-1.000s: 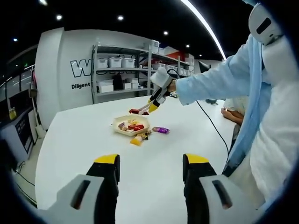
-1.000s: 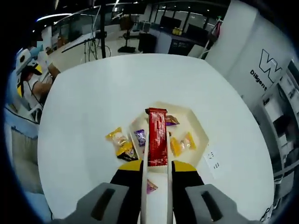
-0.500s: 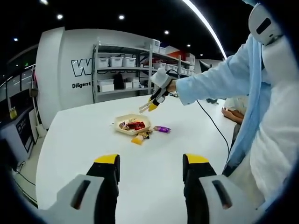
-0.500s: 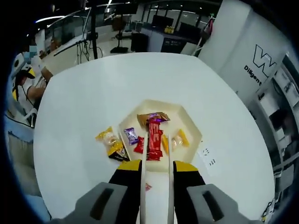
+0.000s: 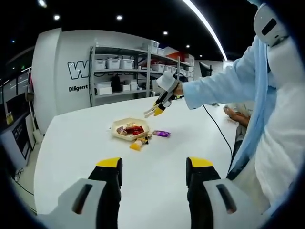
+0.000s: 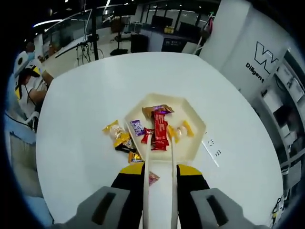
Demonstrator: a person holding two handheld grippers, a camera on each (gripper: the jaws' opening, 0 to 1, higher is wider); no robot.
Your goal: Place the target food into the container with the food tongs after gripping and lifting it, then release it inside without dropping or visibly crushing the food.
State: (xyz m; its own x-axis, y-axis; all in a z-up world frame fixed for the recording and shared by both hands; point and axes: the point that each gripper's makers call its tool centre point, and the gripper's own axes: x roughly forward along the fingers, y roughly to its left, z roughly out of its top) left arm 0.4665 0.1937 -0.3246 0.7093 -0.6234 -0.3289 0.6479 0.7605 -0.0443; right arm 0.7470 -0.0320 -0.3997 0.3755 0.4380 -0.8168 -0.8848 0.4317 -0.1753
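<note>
The long red-wrapped snack bar [image 6: 160,135] lies inside the cream hexagonal tray [image 6: 196,141] on the white table [image 6: 86,95]. The right gripper [image 6: 158,172] holds slim white tongs [image 6: 147,157], tips apart and empty above it. Lift straight, clear of the neighbouring sweets. The left gripper [image 5: 153,177] waits open, near.

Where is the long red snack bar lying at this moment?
In the right gripper view, the red snack bar lies inside the cream tray, between a purple candy and yellow packets.

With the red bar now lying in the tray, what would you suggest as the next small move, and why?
Probably swing the tongs toward the yellow packet lying on the table beside the tray: the red bar rests inside, and the tong tips are empty.
</note>
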